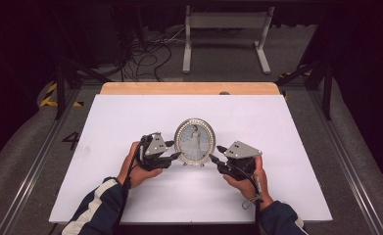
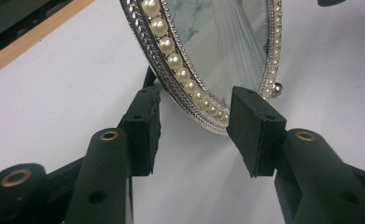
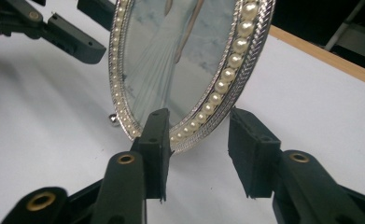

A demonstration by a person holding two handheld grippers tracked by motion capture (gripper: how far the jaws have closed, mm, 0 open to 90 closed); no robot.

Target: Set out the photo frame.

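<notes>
An oval silver picture frame [image 1: 195, 139] with a pearl rim stands upright in the middle of the white table [image 1: 130, 117] and holds a photo of a figure in a long pale dress. My left gripper [image 1: 175, 149] is at its lower left edge. In the left gripper view the jaws [image 2: 196, 133] straddle the frame's [image 2: 217, 42] lower rim with gaps on both sides, so it is open. My right gripper [image 1: 215, 152] is at the lower right edge. Its jaws [image 3: 201, 144] stand open around the rim of the frame [image 3: 171, 60], with a gap at the outer pad.
A wooden strip [image 1: 189, 88] runs along the table's far edge. Beyond it on the floor are a white-legged stand [image 1: 226, 29] and loose cables [image 1: 150, 54]. The frame rests on a small silver ball foot [image 2: 277, 87]. Both forearms come in from the near edge.
</notes>
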